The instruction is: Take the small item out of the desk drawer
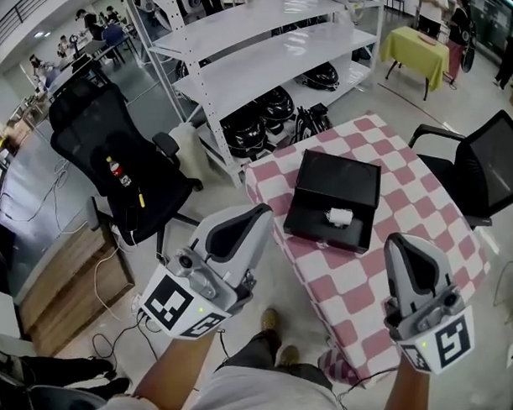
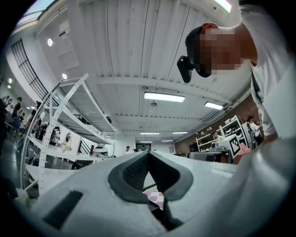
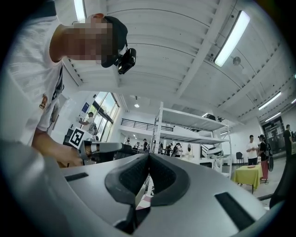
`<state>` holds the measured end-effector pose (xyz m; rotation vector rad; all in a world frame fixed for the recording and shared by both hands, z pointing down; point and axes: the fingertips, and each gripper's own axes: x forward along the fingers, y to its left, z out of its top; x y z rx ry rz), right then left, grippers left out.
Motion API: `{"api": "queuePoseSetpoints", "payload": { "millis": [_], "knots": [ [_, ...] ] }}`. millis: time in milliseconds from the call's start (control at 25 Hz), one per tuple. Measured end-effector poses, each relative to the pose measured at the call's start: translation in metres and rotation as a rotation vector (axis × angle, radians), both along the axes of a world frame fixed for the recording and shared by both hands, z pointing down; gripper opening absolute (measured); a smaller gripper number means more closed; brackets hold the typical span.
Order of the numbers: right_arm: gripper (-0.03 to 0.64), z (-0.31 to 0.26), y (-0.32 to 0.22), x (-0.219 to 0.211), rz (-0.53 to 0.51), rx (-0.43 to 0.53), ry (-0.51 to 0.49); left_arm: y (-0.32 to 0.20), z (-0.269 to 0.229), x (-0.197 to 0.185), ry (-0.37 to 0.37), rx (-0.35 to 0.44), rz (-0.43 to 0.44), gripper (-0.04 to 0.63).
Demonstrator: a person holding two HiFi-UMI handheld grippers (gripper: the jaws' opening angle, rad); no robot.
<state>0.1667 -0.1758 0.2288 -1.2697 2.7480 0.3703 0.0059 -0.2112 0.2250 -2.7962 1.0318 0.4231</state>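
In the head view a black desk drawer unit point(image 1: 339, 176) sits on a table with a pink-and-white checked cloth point(image 1: 412, 193). Its drawer point(image 1: 310, 220) is pulled out toward me, and a small white item point(image 1: 339, 216) lies inside it. My left gripper point(image 1: 260, 211) hovers off the table's near-left edge, jaws together and empty. My right gripper point(image 1: 397, 241) hangs over the table's near side, right of the drawer, also shut on nothing. In the left gripper view, the left gripper point(image 2: 148, 153) points slightly upward at the ceiling and shelving. The right gripper point(image 3: 149, 155) does the same in its own view.
A black mesh office chair point(image 1: 115, 161) stands left of the table and another chair point(image 1: 493, 162) at its right. White metal shelving point(image 1: 261, 66) with helmets stands behind. A yellow-green table point(image 1: 416, 47) and several people are far back. A wooden cabinet point(image 1: 69, 277) stands at lower left.
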Motion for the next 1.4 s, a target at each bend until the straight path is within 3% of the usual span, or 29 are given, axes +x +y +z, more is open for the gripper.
{"api": "queuePoseSetpoints", "payload": {
  "millis": [800, 1400],
  "knots": [
    [0.011, 0.04, -0.115, -0.031, 0.1, -0.107, 0.177, -0.114, 0.023, -0.011, 0.009, -0.008, 0.153, 0.014],
    [0.012, 0.136, -0.149, -0.029, 0.004, -0.335, 0.485, -0.153, 0.057, 0.011, -0.016, -0.07, 0.112, 0.014]
  ]
}}
